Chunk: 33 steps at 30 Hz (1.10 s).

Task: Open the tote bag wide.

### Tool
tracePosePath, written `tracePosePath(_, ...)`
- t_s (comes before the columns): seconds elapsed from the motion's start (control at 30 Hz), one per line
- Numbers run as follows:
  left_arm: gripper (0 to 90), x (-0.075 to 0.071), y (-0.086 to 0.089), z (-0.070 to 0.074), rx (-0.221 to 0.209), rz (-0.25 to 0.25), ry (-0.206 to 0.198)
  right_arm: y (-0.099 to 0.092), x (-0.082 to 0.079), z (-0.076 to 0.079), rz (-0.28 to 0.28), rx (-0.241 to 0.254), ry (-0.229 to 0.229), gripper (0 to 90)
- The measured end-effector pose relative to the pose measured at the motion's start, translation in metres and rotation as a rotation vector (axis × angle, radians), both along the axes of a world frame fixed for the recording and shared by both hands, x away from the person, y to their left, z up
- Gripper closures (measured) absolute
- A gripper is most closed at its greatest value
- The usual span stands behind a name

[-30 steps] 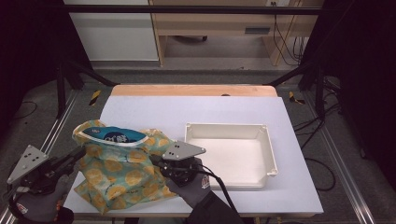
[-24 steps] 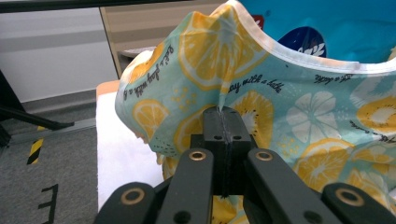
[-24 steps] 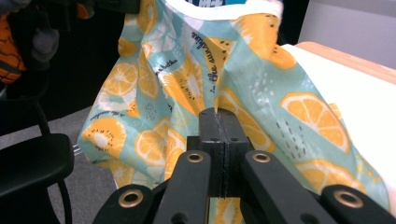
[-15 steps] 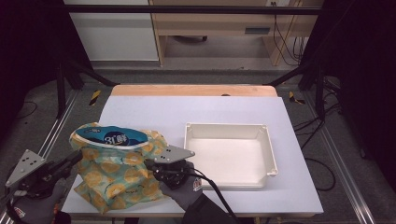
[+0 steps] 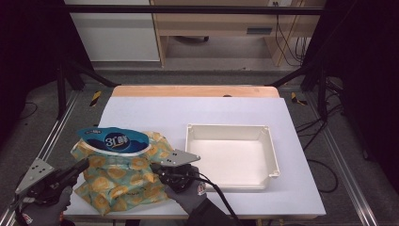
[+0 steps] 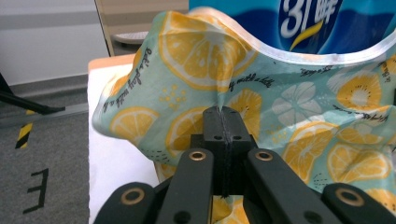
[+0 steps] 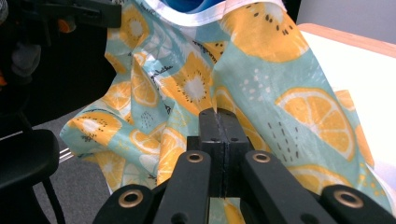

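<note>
One tabletop (image 5: 197, 113) is seen from the high view, and on it, toward four o'clock from the centre, one shallow white tray (image 5: 272, 155) is set, with nothing in it. At about eight o'clock on the tabletop, near its front-left corner, one cloth bag (image 5: 120, 181) printed with lemon slices is held up by its fabric, and one blue packet (image 5: 113, 140) stands out of its open mouth at the bag's twelve o'clock. The bag is judged to be thin, soft and limp: it folds and sags wherever it is not supported, so its shape can be kept only by two well-separated grips on the cloth near the white-hemmed rim. The packet is judged to be light and squashy, with a slick wrapper that could slide out if the mouth were tipped. Two grippers are counted. The left gripper (image 6: 222, 112) is seen at the bag's nine o'clock with its jaws closed tight on a pinch of the fabric (image 6: 224, 74); the right gripper (image 7: 217, 114) is placed at the bag's three o'clock, and its jaws are likewise clamped on a fold of the cloth (image 7: 233, 60).
</note>
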<state>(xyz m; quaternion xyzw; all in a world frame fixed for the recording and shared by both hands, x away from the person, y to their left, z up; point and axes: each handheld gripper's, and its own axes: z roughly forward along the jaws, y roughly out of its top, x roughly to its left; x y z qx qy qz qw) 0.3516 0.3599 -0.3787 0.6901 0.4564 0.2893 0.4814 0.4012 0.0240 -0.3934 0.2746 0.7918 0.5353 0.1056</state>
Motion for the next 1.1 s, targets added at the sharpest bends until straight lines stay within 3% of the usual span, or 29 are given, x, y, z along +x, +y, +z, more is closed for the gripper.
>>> tracePosePath(0.47, 90.0, 0.004, -0.003, -0.029, 0.038, -0.014, 0.081, 0.0, 0.0, -0.027, -0.023, -0.016, 0.054, 90.0)
tracePosePath(1.1, 90.0, 0.005, -0.003, -0.047, 0.083, -0.019, 0.135, 0.008, -0.005, -0.049, -0.021, -0.046, 0.089, 90.0)
